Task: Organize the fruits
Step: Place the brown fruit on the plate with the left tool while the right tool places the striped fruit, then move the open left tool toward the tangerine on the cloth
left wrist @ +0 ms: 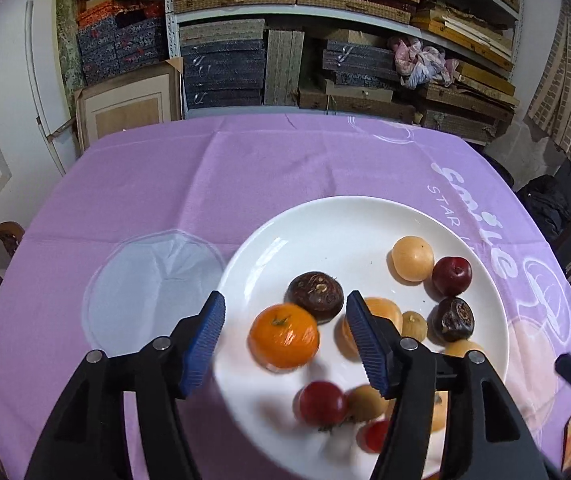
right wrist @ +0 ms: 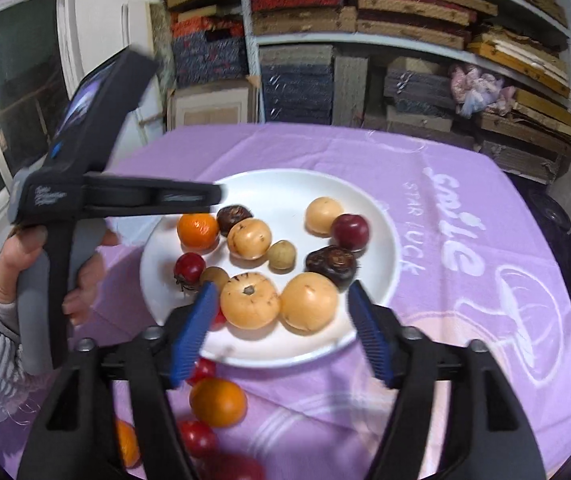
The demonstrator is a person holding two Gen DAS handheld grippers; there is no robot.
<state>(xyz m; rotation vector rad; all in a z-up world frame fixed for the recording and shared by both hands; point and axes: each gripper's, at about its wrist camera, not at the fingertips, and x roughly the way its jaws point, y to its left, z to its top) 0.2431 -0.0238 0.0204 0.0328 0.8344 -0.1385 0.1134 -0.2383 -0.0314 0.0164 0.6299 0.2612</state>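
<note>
Tablecloth (right wrist: 465,184) reads "Smile", "STAR LUCK". One white plate (right wrist: 269,184). Left gripper (left wrist: 285,344) and right gripper (right wrist: 281,328): fingers spread, pinching nothing.

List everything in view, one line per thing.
plate: one, white, centre of the cloth
oranges: three, orange, one on the plate, two on the cloth in front
pale round fruits: four, yellow-orange, on the plate
small tan fruits: two, tan, on the plate
dark fruits: two, dark brown, on the plate
red fruits: at least five, red, some on the plate, some on the cloth
tablecloth: one, purple with white print
shelves: stacked boxes, behind
left tool: black, blue pads, open over the plate
right tool: same, open
hand: holding the left tool
</note>
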